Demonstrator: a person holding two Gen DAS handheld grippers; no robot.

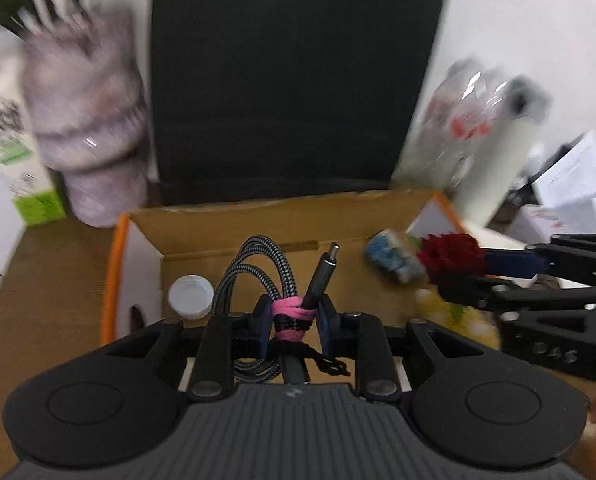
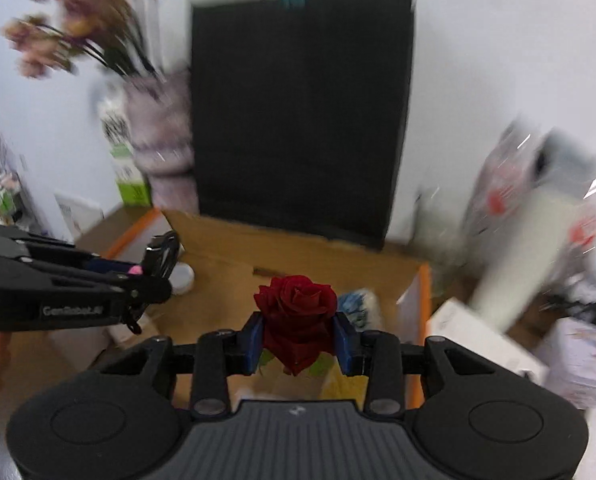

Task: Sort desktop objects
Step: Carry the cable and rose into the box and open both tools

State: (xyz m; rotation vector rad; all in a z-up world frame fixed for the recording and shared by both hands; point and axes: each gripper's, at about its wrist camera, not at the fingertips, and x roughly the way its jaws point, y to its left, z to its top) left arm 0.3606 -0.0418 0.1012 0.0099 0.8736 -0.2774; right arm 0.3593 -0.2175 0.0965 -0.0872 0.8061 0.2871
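Braided cable (image 1: 258,268) in left gripper (image 1: 294,316); velvety rose (image 2: 296,312) in right gripper (image 2: 298,338).

The left wrist camera sat just behind the left gripper (image 1: 294,316), looked forward along its fingers and tilted down into the cardboard box (image 1: 258,220), close above it. The right wrist camera sat likewise behind the right gripper (image 2: 298,336) and faced the same box (image 2: 318,256) from slightly farther right. Both views faced the black panel (image 1: 294,80) (image 2: 302,112) standing behind the box. Each view caught the other gripper at its edge: the right one entered the left view from the right, the left one entered the right view from the left. Both views were motion-blurred toward the edges.
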